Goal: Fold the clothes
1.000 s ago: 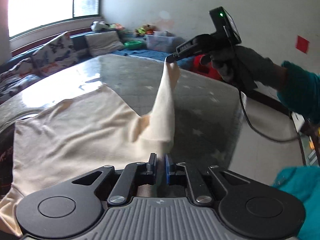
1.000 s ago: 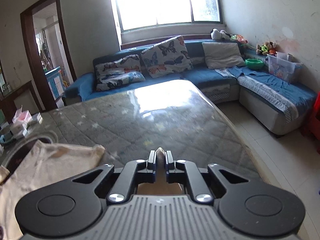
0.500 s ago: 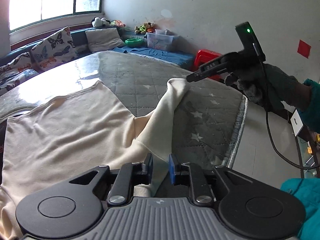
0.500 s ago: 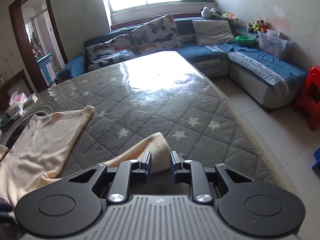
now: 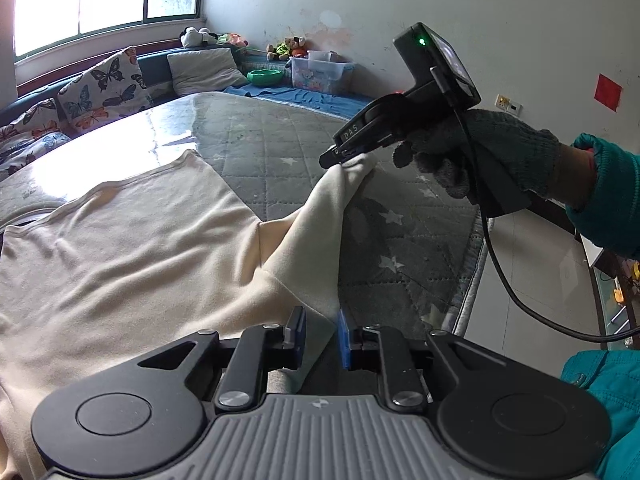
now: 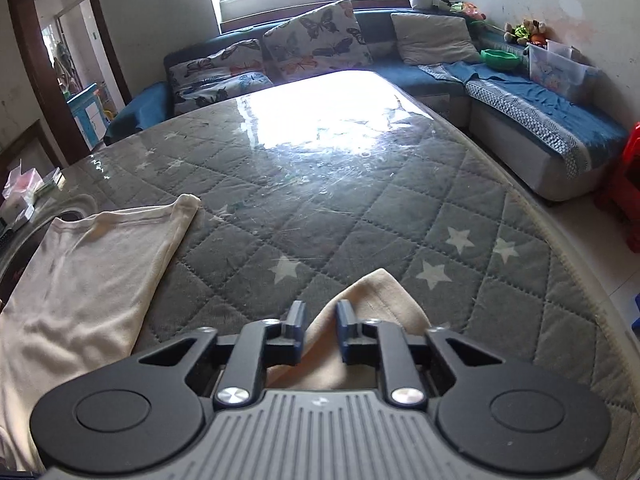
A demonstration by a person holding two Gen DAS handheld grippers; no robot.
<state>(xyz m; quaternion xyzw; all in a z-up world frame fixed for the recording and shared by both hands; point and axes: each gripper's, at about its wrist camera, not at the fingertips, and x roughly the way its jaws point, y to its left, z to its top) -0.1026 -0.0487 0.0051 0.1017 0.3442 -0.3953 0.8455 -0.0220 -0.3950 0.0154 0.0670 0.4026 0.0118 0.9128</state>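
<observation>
A cream shirt [image 5: 132, 248] lies spread on the grey quilted mattress [image 5: 280, 160], its body also in the right wrist view [image 6: 80, 280]. One sleeve [image 5: 316, 236] stretches across the mattress from my left gripper to my right gripper. My left gripper [image 5: 320, 330] is open, its jaws apart around the sleeve's near end. My right gripper [image 6: 319, 316] is open, with the sleeve's cuff [image 6: 380, 296] lying slack between and beyond its jaws; it also shows in the left wrist view [image 5: 340, 156], at the cuff.
The mattress edge [image 5: 472, 276] drops to a tiled floor [image 5: 532, 280] on the right. A blue corner sofa [image 6: 520, 92] with butterfly cushions [image 6: 316, 40] runs behind. A red stool [image 6: 624, 184] stands by the wall. A cable [image 5: 504, 272] hangs from the right gripper.
Both grippers have opened and let go of the sleeve. The sleeve, held up a second ago, now lies lowered on the mattress. The right gripper has come down close to the mattress.
</observation>
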